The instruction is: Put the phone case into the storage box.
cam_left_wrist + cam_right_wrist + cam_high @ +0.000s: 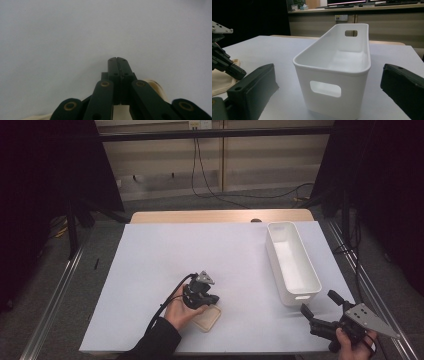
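Note:
A flat cream piece with rounded corners [209, 319] lies on the white table cover near the front edge. My left gripper [207, 299] hovers right over its far edge, held in a hand, jaws pointing down. In the left gripper view the left gripper [117, 60] has its jaws pressed together with nothing visible between them, and the cream piece [155, 86] peeks out underneath. My right gripper [320, 303] sits at the front right, open, facing the near end of a white bin [280, 270]. In the right gripper view the bin [332, 70] stands empty just ahead of the right gripper [327, 75].
The white cover [165, 255] spreads over a wooden table [200, 216]. Dark curtains flank both sides and a cable hangs over the floor behind. The left gripper [223, 62] and the cream piece [220, 80] lie at the left of the right gripper view.

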